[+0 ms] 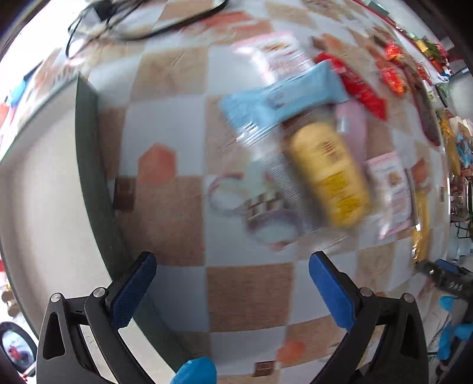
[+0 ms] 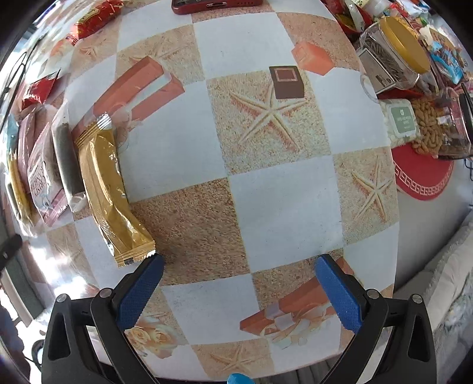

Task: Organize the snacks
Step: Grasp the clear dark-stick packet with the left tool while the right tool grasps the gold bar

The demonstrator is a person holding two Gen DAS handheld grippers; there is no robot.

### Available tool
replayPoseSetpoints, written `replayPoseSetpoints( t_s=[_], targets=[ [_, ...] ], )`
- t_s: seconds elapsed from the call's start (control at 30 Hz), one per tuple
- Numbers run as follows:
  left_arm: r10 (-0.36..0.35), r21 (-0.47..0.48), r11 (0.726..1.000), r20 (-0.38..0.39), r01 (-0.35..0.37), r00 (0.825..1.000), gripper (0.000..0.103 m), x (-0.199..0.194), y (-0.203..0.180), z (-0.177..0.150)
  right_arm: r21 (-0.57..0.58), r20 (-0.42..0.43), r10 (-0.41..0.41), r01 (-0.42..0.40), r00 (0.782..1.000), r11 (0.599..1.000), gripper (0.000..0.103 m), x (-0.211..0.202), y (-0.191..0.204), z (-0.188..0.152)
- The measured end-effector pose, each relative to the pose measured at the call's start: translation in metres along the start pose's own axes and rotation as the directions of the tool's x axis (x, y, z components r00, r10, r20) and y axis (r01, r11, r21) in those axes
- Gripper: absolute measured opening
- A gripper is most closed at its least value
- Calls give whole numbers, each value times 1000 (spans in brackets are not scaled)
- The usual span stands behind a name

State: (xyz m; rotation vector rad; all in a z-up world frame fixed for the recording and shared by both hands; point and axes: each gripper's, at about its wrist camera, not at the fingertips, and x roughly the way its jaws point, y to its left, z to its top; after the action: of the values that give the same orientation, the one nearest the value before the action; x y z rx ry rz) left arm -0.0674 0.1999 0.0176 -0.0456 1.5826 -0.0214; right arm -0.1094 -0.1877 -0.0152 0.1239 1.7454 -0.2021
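In the blurred left wrist view a pile of snack packets lies ahead: a light blue bar (image 1: 283,97) across the top, a yellow packet (image 1: 331,174) below it, red wrappers (image 1: 357,85) and a pink-white packet (image 1: 390,189) to the right. My left gripper (image 1: 232,277) is open and empty, short of the pile. In the right wrist view a gold bar packet (image 2: 109,189) lies at the left beside a grey bar (image 2: 66,159) and a pink packet (image 2: 41,174). My right gripper (image 2: 239,280) is open and empty, its left fingertip just right of the gold packet's near end.
The checked tablecloth (image 2: 260,201) shows starfish and gift-box prints. A red phone (image 2: 215,6) lies at the far edge. Jars, a yellow-lidded container (image 2: 396,53), peanuts (image 2: 428,130) and a red mat (image 2: 422,177) crowd the right. A dark-edged tray or board (image 1: 88,153) lies left. Cables (image 1: 118,23) lie far left.
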Motion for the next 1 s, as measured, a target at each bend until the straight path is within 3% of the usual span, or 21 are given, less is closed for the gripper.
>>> replayPoseSetpoints(
  t_s=[0.17, 0.27, 0.37, 0.47, 0.6, 0.73, 0.9, 1.0],
  targets=[
    [33, -35, 999, -11, -33, 999, 103, 6, 28, 4, -42, 42, 4, -2, 999, 999, 103, -20, 21, -4],
    [-13, -62, 998, -6, 12, 1000, 103, 0, 38, 11, -65, 76, 4, 1, 997, 998, 103, -34, 33, -5],
    [-65, -62, 996, 36, 67, 997, 103, -12, 27, 25, -59, 98, 3, 3, 995, 998, 103, -47, 40, -4],
    [-84, -64, 994, 25, 86, 996, 103, -7, 10, 42, -49, 95, 19, -14, 995, 999, 103, -53, 43, -3],
    [-2, -35, 999, 12, 2, 1000, 103, -2, 2, 51, -53, 93, 46, -42, 995, 998, 103, -58, 50, 1],
    [73, -28, 997, -5, -73, 997, 103, 3, 32, 48, -85, 85, 63, -56, 994, 995, 103, -59, 71, 6],
    [61, -34, 998, -11, -61, 998, 103, 10, 47, 57, -95, 49, 62, -57, 997, 994, 103, -46, 83, 15],
    [69, 28, 997, -6, -69, 998, 103, 13, 39, 69, -112, 32, 42, -38, 999, 993, 103, -41, 88, 19]
  ],
)
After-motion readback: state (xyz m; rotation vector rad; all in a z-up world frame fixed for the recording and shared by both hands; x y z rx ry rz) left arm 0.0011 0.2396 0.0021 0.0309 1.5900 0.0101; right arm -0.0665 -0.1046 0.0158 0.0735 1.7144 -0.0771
